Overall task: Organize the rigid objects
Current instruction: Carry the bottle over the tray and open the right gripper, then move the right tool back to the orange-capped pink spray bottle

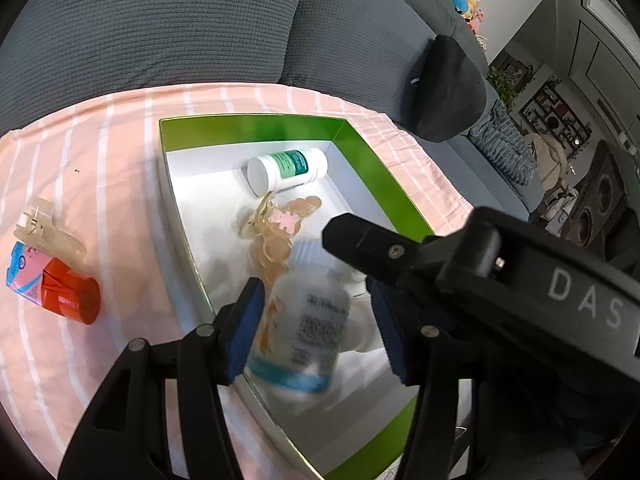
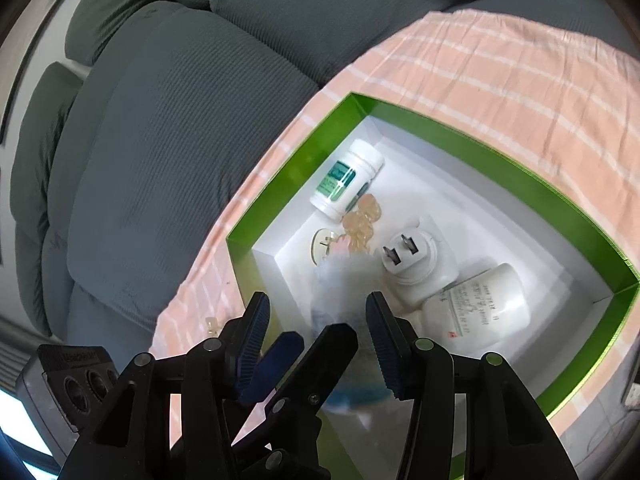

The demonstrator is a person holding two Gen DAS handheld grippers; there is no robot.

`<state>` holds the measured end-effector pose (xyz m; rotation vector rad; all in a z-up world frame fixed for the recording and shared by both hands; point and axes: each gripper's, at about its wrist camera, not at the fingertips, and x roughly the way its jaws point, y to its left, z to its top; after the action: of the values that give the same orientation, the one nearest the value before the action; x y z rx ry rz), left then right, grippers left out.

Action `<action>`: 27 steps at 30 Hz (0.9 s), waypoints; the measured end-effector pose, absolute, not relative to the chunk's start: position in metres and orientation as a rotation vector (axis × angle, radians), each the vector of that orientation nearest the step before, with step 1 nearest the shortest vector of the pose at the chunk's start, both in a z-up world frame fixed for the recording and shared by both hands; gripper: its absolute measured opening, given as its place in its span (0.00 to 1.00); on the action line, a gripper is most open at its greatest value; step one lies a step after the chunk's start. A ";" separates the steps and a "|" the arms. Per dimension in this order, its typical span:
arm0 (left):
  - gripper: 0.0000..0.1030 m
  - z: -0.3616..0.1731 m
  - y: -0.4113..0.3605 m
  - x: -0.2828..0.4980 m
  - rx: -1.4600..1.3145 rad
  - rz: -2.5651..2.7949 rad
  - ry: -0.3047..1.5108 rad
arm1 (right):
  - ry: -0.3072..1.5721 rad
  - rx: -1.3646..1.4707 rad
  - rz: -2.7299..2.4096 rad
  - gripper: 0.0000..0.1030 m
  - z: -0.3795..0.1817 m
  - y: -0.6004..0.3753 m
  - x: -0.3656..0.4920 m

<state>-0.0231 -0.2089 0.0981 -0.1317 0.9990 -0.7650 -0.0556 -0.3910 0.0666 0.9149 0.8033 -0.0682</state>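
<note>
Pink white-striped cloth (image 1: 100, 168) over grey sofa (image 1: 180, 20); green-walled cardboard box with white floor (image 1: 384, 168) on it. Left gripper (image 1: 316, 316) over box, pads either side of blurred translucent bottle with blue base (image 1: 304, 320), gap visible on right side, grip not certain. Right gripper (image 2: 316, 336) partly open, nothing clearly between pads. Inside box: white pill bottle with green label (image 1: 288, 170) on side, amber bead string (image 1: 276, 240), white plug adapter (image 2: 412, 268), second white bottle (image 2: 480, 304). Red-capped tube (image 1: 60, 284) and clear hair clip (image 1: 44, 228) on cloth left of box.
</note>
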 end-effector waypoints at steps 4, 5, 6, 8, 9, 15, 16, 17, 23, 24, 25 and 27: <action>0.69 0.104 -0.205 -0.027 -0.096 -0.746 0.959 | 0.785 0.890 -0.100 0.51 0.073 -0.390 -0.060; 0.70 0.106 -0.203 -0.028 -0.092 -0.746 0.953 | 0.780 0.885 -0.109 0.51 0.075 -0.390 -0.062; 0.72 0.107 -0.202 -0.028 -0.092 -0.745 0.950 | 0.776 0.878 -0.115 0.51 0.077 -0.389 -0.063; 0.75 0.110 -0.198 -0.029 -0.096 -0.741 0.940 | 0.761 0.860 -0.133 0.55 0.081 -0.388 -0.066; 0.76 0.112 -0.196 -0.029 -0.097 -0.738 0.935 | 0.754 0.855 -0.138 0.59 0.083 -0.388 -0.068; 0.82 0.125 -0.185 -0.035 -0.108 -0.739 0.897 | 0.702 0.818 -0.166 0.71 0.098 -0.383 -0.079; 0.85 0.127 -0.181 -0.035 -0.115 -0.740 0.889 | 0.694 0.813 -0.174 0.73 0.099 -0.382 -0.081; 0.87 0.129 -0.179 -0.036 -0.121 -0.741 0.881 | 0.688 0.809 -0.185 0.73 0.101 -0.382 -0.082; 0.90 0.141 -0.165 -0.041 -0.137 -0.742 0.846 | 0.655 0.782 -0.225 0.81 0.110 -0.380 -0.089; 0.95 0.143 -0.162 -0.043 -0.134 -0.742 0.840 | 0.653 0.780 -0.225 0.82 0.110 -0.379 -0.090; 0.99 0.144 -0.160 -0.045 -0.132 -0.740 0.832 | 0.652 0.777 -0.225 0.84 0.111 -0.379 -0.090; 0.99 0.147 -0.154 -0.049 -0.127 -0.734 0.813 | 0.650 0.772 -0.227 0.87 0.112 -0.377 -0.090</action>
<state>-0.0494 -0.1541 0.1472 -0.1271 0.8128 -0.7344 -0.0898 -0.3770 0.1123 0.7717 0.6500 -0.2268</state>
